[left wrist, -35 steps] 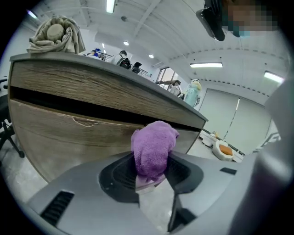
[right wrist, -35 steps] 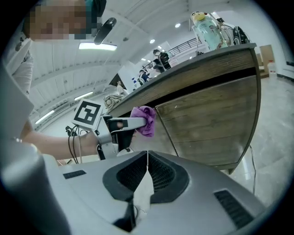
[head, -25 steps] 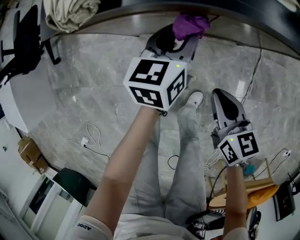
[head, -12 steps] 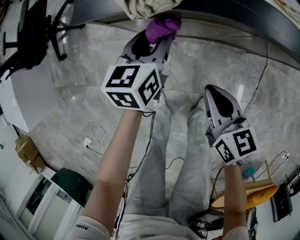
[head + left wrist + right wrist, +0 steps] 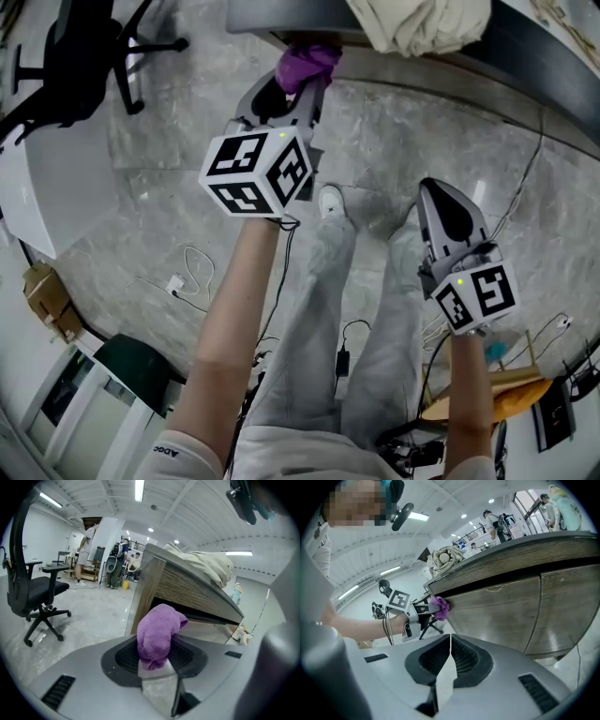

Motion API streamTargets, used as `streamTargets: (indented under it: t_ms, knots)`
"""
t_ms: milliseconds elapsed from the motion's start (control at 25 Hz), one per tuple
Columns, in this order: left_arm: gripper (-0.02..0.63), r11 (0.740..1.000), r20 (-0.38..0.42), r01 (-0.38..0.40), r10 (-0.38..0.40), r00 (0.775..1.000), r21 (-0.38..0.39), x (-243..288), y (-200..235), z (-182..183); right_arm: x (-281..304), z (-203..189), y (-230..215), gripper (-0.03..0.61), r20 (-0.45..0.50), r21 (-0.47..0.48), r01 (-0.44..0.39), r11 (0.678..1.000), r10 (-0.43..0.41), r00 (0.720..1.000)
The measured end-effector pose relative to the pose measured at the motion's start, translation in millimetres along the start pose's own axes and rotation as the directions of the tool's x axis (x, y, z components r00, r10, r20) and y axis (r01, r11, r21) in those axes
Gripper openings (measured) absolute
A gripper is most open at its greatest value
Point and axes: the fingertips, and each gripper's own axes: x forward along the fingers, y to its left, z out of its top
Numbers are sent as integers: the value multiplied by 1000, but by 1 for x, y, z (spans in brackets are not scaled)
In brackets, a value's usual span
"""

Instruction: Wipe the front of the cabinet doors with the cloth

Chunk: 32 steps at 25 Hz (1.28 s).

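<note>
Gripping the purple cloth (image 5: 157,631), the left hand-held gripper (image 5: 157,662) has both jaws clenched on the lower fold. The rest of the cloth bulges out past the jaw tips.

Cloth position: up at the top corner of the cabinet (image 5: 159,576), just under the dark gap beneath the overhanging top. From the right gripper view it lies against the end of the wood-grain front and looks to be touching it (actual contact not certain from any view).

Cabinet doors (image 5: 508,613): brown wood grain, two panels visible, with a vertical seam between them. The cloth is at the far end of the front, well apart from that seam.

Right hand-held gripper (image 5: 449,644): jaws brought together with nothing between them. It is held lower and to the person's right, pointing toward the doors and apart from them.

Other items:
- A beige fabric bundle (image 5: 422,23) is heaped on the cabinet top, above and to the right of the cloth in the head view.
- A black office chair (image 5: 33,590) stands on the grey marbled floor (image 5: 159,178), off to the left of the cabinet corner.
- Loose cables (image 5: 183,277) lie on the floor near the person's legs.
- One white shoe (image 5: 330,200) is visible below the left hand-held gripper.
</note>
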Motion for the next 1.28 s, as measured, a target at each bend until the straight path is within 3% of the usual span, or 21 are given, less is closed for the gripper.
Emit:
streamTargets:
  t_ms: [240, 400, 600, 720, 1000, 1160, 1280]
  knots:
    - [150, 996, 27, -75, 77, 997, -55, -13, 16, -1, -1, 3, 14, 28, 21, -21, -39, 999, 40, 999]
    - [150, 995, 13, -90, 91, 996, -50, -13, -11, -15, -17, -11, -3, 28, 2, 0, -79, 997, 79, 997]
    - [150, 994, -8, -97, 97, 995, -57, 2, -64, -56, -46, -34, -38, 28, -50, -50, -113, 992, 111, 993]
    - [150, 995, -26, -54, 52, 998, -79, 25, -124, -84, -76, -43, -76, 28, -75, -54, -107, 993, 103, 992]
    - [149, 991, -80, 127, -129, 988, -38, 98, -254, -122, -130, -56, -158, 28, -52, 8, -12, 1000, 13, 999]
    - [150, 985, -98, 172, -174, 980, -25, 130, -291, -126, -146, -64, -187, 28, -48, 41, 18, 999, -16, 999]
    - [149, 987, -99, 158, -160, 982, -27, 139, -287, -121, -150, -70, -191, 28, -55, 47, 19, 999, -16, 998]
